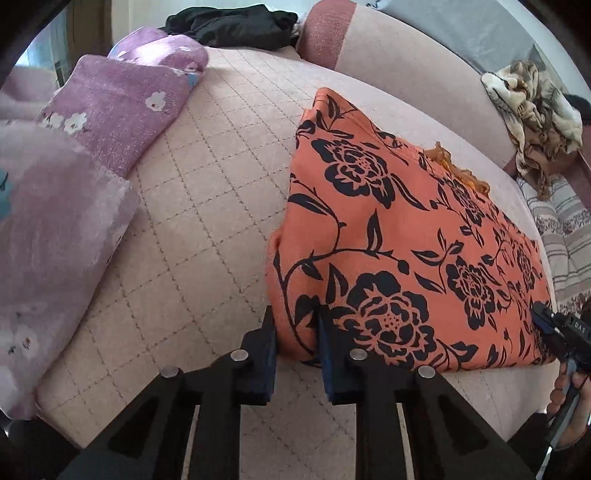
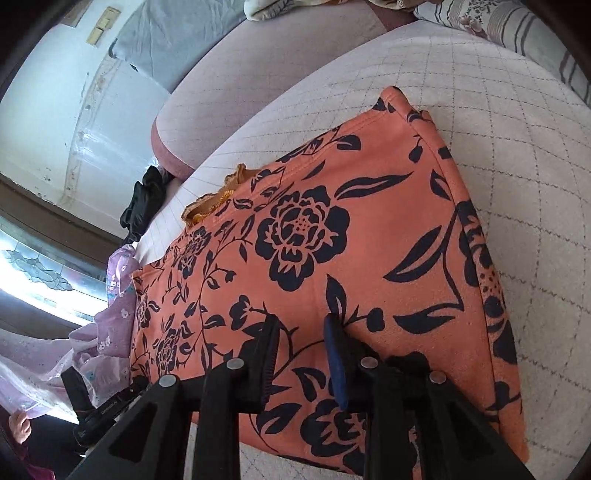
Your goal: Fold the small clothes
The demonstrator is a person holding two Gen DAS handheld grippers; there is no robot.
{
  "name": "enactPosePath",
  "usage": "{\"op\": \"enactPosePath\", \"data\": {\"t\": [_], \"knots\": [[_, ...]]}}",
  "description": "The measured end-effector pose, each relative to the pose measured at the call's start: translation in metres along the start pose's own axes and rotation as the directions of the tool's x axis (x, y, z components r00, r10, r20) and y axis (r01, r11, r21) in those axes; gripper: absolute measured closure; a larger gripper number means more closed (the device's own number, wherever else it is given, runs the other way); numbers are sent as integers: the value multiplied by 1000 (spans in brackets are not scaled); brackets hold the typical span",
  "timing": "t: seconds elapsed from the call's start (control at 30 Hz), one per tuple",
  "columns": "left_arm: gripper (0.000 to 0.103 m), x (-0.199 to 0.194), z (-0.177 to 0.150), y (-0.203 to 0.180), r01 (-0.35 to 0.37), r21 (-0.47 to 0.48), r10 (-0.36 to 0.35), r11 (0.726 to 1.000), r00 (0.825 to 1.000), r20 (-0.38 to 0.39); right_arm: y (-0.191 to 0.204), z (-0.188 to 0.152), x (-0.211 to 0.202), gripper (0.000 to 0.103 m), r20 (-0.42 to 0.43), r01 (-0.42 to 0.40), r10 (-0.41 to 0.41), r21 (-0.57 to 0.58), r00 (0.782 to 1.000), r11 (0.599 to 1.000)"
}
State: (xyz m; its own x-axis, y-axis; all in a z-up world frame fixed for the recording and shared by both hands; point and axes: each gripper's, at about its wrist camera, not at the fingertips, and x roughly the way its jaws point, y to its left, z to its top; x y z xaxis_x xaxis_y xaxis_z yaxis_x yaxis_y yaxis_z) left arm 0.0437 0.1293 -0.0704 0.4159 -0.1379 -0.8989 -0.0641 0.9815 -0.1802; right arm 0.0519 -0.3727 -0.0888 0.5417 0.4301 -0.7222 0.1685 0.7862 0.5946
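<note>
The orange garment with the black flower print lies on the quilted cushion of the sofa, already folded into a thick, roughly rectangular packet. Its edges look fairly even, but a small piece of golden lace sticks out at the far edge, so the fold is not perfectly clean.

My left gripper is at the near left corner of the packet. Its two fingers stand close together with the corner of the cloth between them, and I judge that they are clamped on it. My right gripper is over the near edge at the other end. Its fingers are also close together and lie on the cloth, but I cannot tell if they pinch a fold or only rest on the top layer. In the left wrist view I see the same tool at the right edge, with a hand holding it.

I think this piece needs perhaps one more fold, or only to be moved to the pile. To the left lie purple clothes with small white flowers, which look folded and stacked. A black garment at the back and a crumpled brown and cream cloth on the right seem to be still waiting.
</note>
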Motion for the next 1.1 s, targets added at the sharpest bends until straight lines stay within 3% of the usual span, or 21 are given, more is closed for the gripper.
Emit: {"op": "enactPosePath", "data": {"t": [0.1,0.13,0.23,0.33,0.4,0.43,0.5,0.57,0.67,0.77,0.8,0.87,0.93,1.0,1.03,1.07,1.1], "knots": [[80,-13,17,-3,-19,13,18,1000,999,32,-4,1,0,74,-1,-17,17,18,1000,1000],[73,-17,27,-6,-21,21,19,1000,998,56,-5,1,-1,74,2,-21,21,23,1000,1000],[41,-10,72,-15,-11,36,7,999,993,114,-5,1,-3,74,4,-23,23,21,1000,1000],[41,37,119,-24,11,64,-14,998,999,47,-7,1,-5,74,2,-30,30,24,1000,999],[62,76,145,-20,-1,55,1,998,1000,-12,-9,1,-6,74,1,-39,39,33,999,999],[66,92,157,-14,-28,40,29,999,999,-29,-9,1,-6,74,-1,-42,42,35,999,999],[65,100,178,-3,-21,-30,21,999,1000,-13,-9,2,-6,74,-5,-46,46,39,999,998],[64,92,190,-4,-70,-47,71,996,997,25,-11,2,-6,74,-8,-52,52,49,999,997],[64,74,186,-5,-155,-32,158,987,983,92,-14,3,-6,74,-12,-67,68,73,998,995],[61,45,163,-8,-134,-8,134,991,981,137,-16,6,-10,74,-16,-74,76,96,997,993],[58,33,152,-12,-120,2,118,993,980,158,-14,7,-11,74,-15,-75,76,102,997,992],[37,14,128,-25,-85,43,75,995,978,194,-8,13,-16,73,-5,-83,84,85,996,993],[34,0,100,-40,-72,93,51,993,976,214,-3,24,-20,73,13,-97,96,70,995,993],[34,-5,74,-46,-63,147,34,987,982,187,-7,39,-20,68,37,-112,109,96,993,989],[34,5,64,-47,-88,152,63,984,985,160,-13,45,-18,50,48,-112,107,113,993,987],[34,19,56,-45,-122,154,105,980,988,116,-22,50,-15,41,50,-78,71,146,996,986],[33,38,50,-39,-152,150,147,977,988,45,-33,52,-11,41,50,-57,48,194,998,979]]}}
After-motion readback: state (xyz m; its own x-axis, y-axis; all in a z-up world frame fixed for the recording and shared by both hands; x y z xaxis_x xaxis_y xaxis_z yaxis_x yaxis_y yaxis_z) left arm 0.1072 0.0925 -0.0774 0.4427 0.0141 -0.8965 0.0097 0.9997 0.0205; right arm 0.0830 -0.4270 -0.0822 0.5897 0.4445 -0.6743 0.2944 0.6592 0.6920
